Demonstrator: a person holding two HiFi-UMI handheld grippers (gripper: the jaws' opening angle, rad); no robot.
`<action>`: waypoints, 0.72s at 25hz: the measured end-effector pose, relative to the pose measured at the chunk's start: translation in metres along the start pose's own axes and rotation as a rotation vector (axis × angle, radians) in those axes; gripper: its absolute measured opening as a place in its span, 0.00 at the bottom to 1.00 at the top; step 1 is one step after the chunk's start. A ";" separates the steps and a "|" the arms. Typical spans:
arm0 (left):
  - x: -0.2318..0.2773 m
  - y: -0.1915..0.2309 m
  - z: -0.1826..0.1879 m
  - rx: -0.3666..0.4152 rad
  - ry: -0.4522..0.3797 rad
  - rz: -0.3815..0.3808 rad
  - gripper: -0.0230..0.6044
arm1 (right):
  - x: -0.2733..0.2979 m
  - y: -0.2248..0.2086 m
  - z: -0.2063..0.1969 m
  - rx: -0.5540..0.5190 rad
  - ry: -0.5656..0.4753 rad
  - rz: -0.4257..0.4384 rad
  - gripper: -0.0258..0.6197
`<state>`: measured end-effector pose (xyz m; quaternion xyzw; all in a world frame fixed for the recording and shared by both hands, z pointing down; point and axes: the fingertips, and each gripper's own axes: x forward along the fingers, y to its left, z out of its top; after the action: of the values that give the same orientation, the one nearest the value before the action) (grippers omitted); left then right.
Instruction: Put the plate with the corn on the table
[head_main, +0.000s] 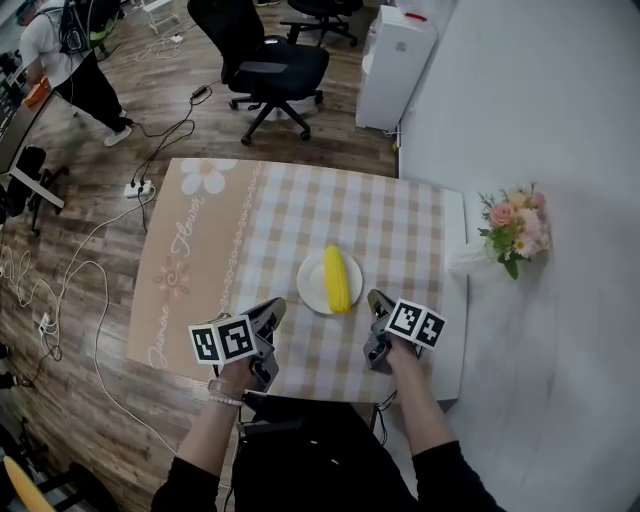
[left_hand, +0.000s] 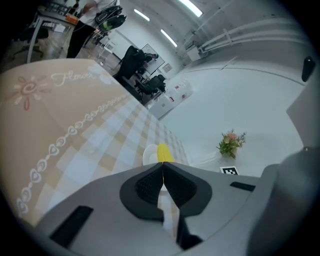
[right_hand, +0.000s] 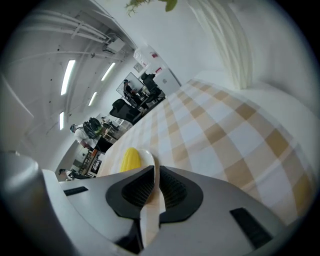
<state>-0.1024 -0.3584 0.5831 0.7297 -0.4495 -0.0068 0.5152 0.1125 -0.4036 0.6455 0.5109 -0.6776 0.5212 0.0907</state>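
The plate (head_main: 312, 283) with the corn (head_main: 337, 278) rests mid-table (head_main: 405, 215). Left gripper (head_main: 272, 306), just beside the plate: jaws together, empty. Right gripper (head_main: 375, 297): jaws narrow, apparently clamped on the plate rim. Withdrawing it unopened would likely tilt the plate and roll the corn off.

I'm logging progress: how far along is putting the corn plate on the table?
Done: plate with corn lies on the table. In hand: left tool is shut and empty; right tool has the rim in its narrow gap, grip unclear. Left: draw the right tool clear.
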 end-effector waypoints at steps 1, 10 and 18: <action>-0.005 -0.006 0.005 0.027 -0.021 -0.003 0.06 | -0.007 0.003 0.005 -0.034 -0.025 -0.002 0.13; -0.039 -0.074 0.041 0.369 -0.179 -0.021 0.06 | -0.075 0.066 0.031 -0.477 -0.216 0.015 0.11; -0.069 -0.129 0.057 0.693 -0.265 -0.003 0.06 | -0.134 0.132 0.048 -0.734 -0.368 0.065 0.11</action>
<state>-0.0873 -0.3466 0.4273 0.8542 -0.4869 0.0507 0.1750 0.0898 -0.3711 0.4554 0.5075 -0.8393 0.1473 0.1278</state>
